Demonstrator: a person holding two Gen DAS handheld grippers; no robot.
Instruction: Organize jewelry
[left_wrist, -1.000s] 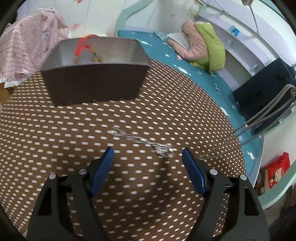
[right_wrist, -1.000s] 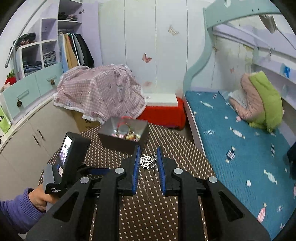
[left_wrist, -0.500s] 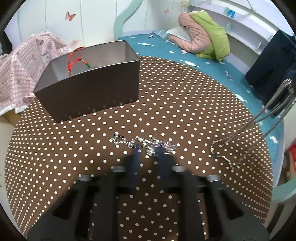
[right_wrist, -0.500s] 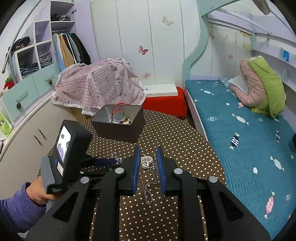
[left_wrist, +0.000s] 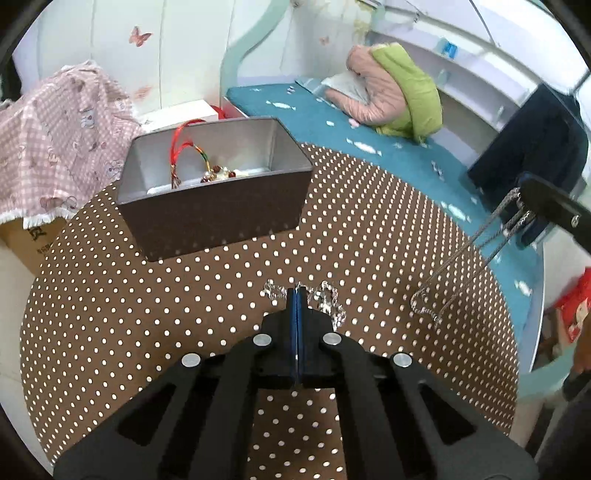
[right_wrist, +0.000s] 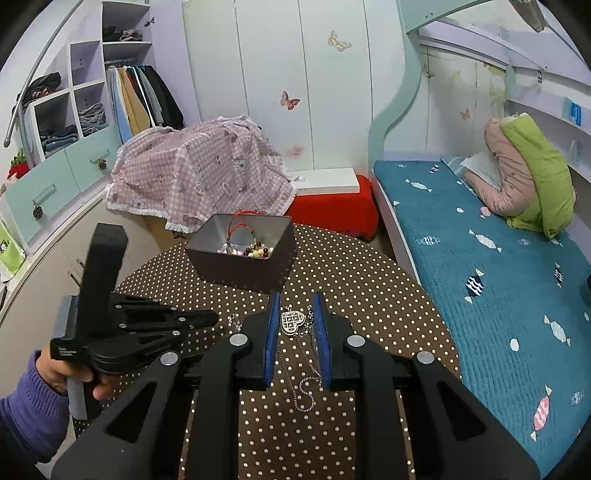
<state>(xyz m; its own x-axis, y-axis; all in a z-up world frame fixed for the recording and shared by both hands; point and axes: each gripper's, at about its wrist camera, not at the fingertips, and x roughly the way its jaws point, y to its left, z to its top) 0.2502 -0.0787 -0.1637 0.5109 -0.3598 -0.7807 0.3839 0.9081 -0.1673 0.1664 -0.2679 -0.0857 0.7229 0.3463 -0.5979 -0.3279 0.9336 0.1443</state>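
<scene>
Now both grippers hold jewelry over the brown polka-dot table (left_wrist: 369, 229).
Left gripper (left_wrist: 296, 295) pinched together on the sparkly silver bracelet (left_wrist: 327, 299); right gripper (right_wrist: 295, 317) clamps the silver heart-pendant necklace (right_wrist: 291, 321).

On the counter (left_wrist: 110, 314) the box (left_wrist: 218, 218) stands at the far side, with beaded bracelets (right_wrist: 255, 251) inside it. Nearer, a small chain (left_wrist: 328, 301) lies at the left tool (left_wrist: 296, 295) tips. To its right a necklace (left_wrist: 461, 266) hangs from the right tool (right_wrist: 295, 314), its lower loop on the counter. The bed (right_wrist: 498, 277) lies right of the counter.

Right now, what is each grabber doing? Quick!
Left gripper: just closed, shut on the sparkly bracelet on the table.
Right gripper: shut on the heart pendant necklace, chain dangling.
</scene>
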